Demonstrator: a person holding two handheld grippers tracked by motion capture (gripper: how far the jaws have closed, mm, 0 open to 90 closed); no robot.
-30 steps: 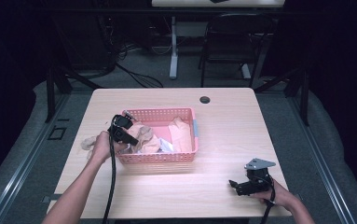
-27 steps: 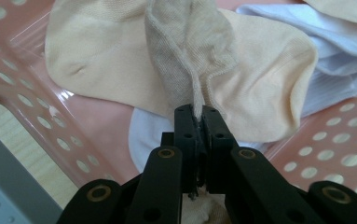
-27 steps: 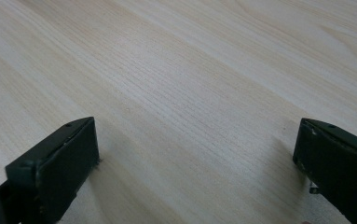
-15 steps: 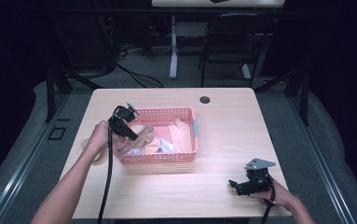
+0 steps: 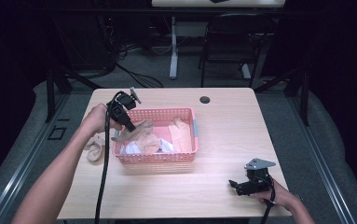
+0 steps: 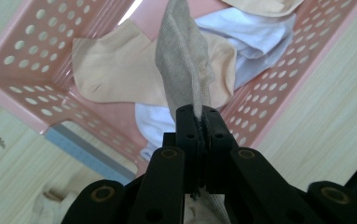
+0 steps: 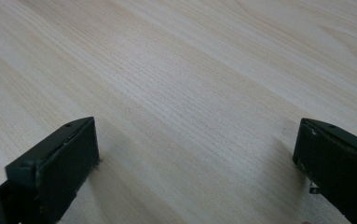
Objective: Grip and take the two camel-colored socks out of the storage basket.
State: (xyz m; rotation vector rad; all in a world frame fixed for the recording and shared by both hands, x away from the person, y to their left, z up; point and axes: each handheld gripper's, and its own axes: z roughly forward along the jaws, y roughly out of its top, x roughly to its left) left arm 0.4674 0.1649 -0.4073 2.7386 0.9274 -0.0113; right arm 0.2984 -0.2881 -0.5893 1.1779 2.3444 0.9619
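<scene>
A pink perforated basket [image 5: 157, 157] stands left of the table's middle and holds several socks: beige, peach and white. My left gripper [image 5: 130, 127] hovers over the basket's left end, shut on a tan sock [image 5: 141, 133] that hangs from it down into the basket. In the left gripper view the jaws [image 6: 198, 116] are pressed together on that tan sock [image 6: 183, 65], above a peach sock [image 6: 115, 70] and a white one [image 6: 255, 37] in the basket [image 6: 17, 79]. My right gripper [image 5: 234, 185] rests low at the front right, jaws wide apart [image 7: 195, 154] over bare wood.
Another beige sock [image 5: 93, 148] lies on the table just left of the basket, under my left forearm. A small black round cap [image 5: 205, 99] sits near the far edge. Chair and desk legs stand on the floor beyond the table.
My left gripper has risen above the basket's left end, pulling the tan sock up with it. The right gripper has stayed where it was.
</scene>
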